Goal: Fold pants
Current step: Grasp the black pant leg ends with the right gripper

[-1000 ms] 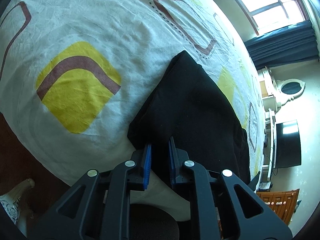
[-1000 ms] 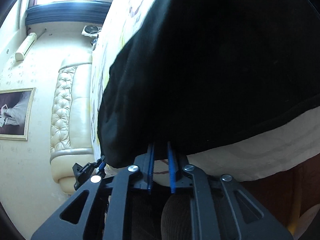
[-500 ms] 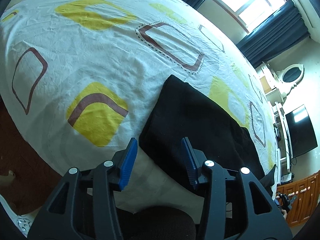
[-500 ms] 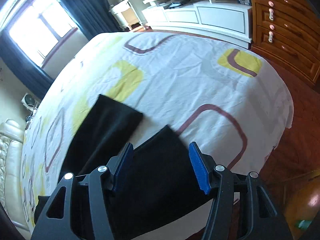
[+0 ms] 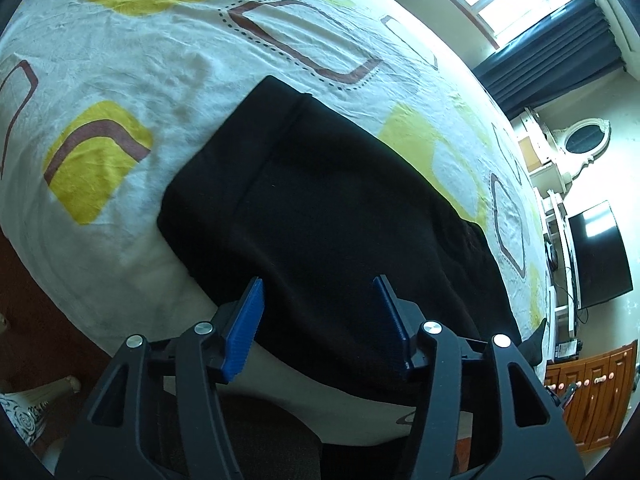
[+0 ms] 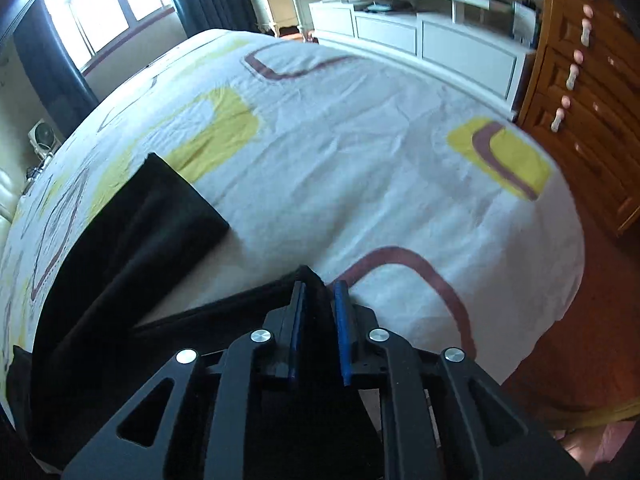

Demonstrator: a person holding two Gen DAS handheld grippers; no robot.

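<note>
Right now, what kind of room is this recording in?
Most likely a bedroom: a bed with a patterned sheet, a wooden dresser beside it, and a TV on a white unit against the wall.

Black claw (image 5: 320, 322), blue pads, silver screws

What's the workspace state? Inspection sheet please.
Surface: bed sheet, white with yellow and brown shapes, wrinkled.
Job's things: black pants lying on the sheet, one leg spread apart from the other.
Clutter: nothing seen.
Grippers: left gripper over the pants, jaws opening, nothing pinched; right gripper jaws closing on a leg end.
Cables: few by the TV.
Surroundings: window, white cabinet, wooden drawers.
</note>
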